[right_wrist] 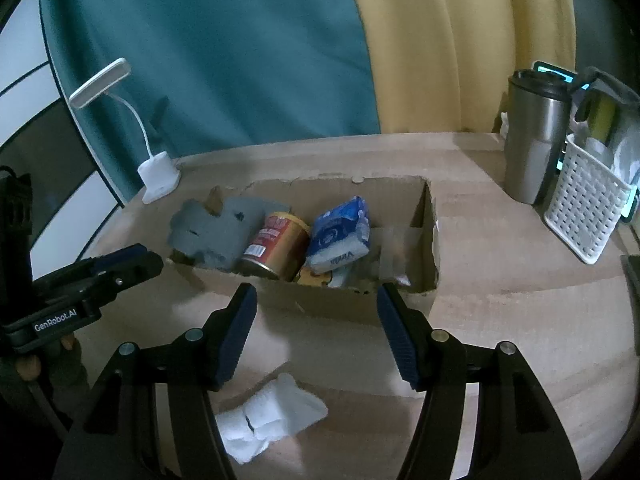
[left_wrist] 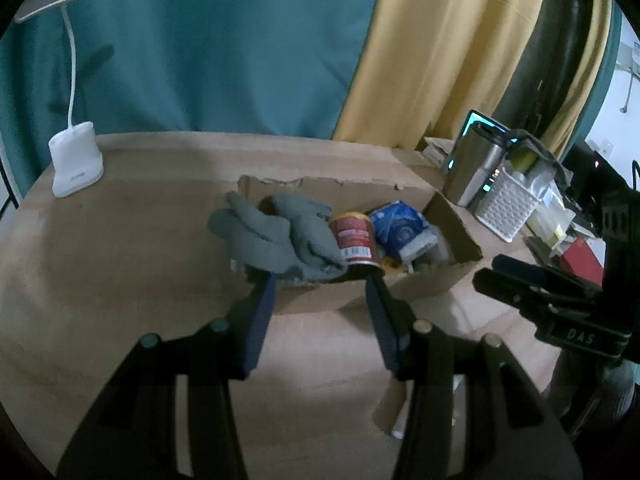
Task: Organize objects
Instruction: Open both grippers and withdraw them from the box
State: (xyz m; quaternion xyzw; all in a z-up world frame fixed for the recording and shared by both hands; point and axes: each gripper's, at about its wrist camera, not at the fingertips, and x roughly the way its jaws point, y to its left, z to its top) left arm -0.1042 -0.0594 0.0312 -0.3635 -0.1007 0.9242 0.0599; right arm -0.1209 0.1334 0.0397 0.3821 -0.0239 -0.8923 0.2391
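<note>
An open cardboard box (left_wrist: 432, 284) (right_wrist: 344, 304) sits mid-table. In it lie grey gloves (left_wrist: 280, 236) (right_wrist: 216, 236) draped over the left rim, a red and gold can (left_wrist: 356, 240) (right_wrist: 276, 248) on its side, and a blue and white packet (left_wrist: 400, 228) (right_wrist: 340, 236). My left gripper (left_wrist: 320, 280) is open and empty just in front of the box. My right gripper (right_wrist: 316, 292) is open and empty at the box's near wall. A white crumpled tissue (right_wrist: 268, 420) lies on the table below the right gripper.
A white desk lamp (left_wrist: 76, 164) (right_wrist: 160, 176) stands at the back left. A steel tumbler (left_wrist: 472, 168) (right_wrist: 532, 140) and a white perforated basket (left_wrist: 504, 212) (right_wrist: 588, 216) stand at the right. Teal and yellow curtains hang behind the wooden table (left_wrist: 120, 272).
</note>
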